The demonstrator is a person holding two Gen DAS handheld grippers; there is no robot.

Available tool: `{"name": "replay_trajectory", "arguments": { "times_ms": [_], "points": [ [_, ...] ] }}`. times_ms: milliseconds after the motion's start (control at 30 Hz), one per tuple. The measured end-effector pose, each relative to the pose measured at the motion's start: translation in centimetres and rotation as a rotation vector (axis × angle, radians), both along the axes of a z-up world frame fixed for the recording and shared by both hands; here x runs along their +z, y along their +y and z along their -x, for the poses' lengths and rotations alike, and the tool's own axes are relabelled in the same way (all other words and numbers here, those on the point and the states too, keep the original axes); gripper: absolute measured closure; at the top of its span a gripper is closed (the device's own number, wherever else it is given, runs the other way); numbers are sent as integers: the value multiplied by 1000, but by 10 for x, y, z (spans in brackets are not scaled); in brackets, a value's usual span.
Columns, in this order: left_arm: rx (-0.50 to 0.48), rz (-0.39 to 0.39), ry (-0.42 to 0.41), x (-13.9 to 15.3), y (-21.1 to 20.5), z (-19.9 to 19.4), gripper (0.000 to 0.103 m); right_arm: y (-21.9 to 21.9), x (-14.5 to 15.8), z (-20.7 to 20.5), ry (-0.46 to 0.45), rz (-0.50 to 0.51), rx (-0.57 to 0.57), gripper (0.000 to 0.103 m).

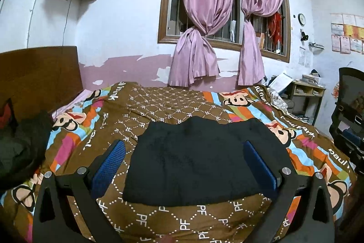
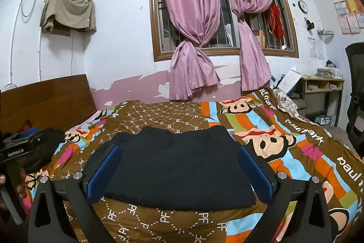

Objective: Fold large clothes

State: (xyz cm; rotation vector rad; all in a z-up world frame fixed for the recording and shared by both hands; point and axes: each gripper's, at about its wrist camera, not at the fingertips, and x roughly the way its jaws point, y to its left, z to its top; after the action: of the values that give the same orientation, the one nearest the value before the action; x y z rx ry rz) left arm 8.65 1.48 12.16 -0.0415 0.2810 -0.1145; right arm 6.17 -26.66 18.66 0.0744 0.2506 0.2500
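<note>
Matt black cloth garment (image 1: 202, 163) on a quilted printed bedspread (image 1: 159, 104) — beside it, dimpled blue rubbery pads (image 1: 109, 167); behind, glossy wooden headboard (image 1: 38, 74).

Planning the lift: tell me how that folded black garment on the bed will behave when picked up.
The black garment is probably floppy: its far edge lies wavy on the quilt. Pinched at one edge, the layers would likely unfold. It looks thick, so maybe moderately heavy.

Both tools (image 1: 184, 165) (image 2: 178, 171) gape — seemingly empty.
</note>
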Motion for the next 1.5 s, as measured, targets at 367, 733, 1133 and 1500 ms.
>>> {"name": "replay_trajectory", "arguments": {
  "times_ms": [367, 733, 1133, 1500],
  "points": [
    [-6, -34, -43, -14, -4, 37, 2, 15, -7, 39, -38, 31, 8, 0],
    [-20, -90, -70, -39, -10, 66, 2, 22, -27, 53, -11, 33, -5, 0],
    [-26, -99, -44, -61, -11, 73, 2, 24, -43, 63, 18, 32, -10, 0],
    [-29, -111, -10, -78, -11, 74, 2, 33, -53, 67, 37, 39, 6, 0]
  ]
}}
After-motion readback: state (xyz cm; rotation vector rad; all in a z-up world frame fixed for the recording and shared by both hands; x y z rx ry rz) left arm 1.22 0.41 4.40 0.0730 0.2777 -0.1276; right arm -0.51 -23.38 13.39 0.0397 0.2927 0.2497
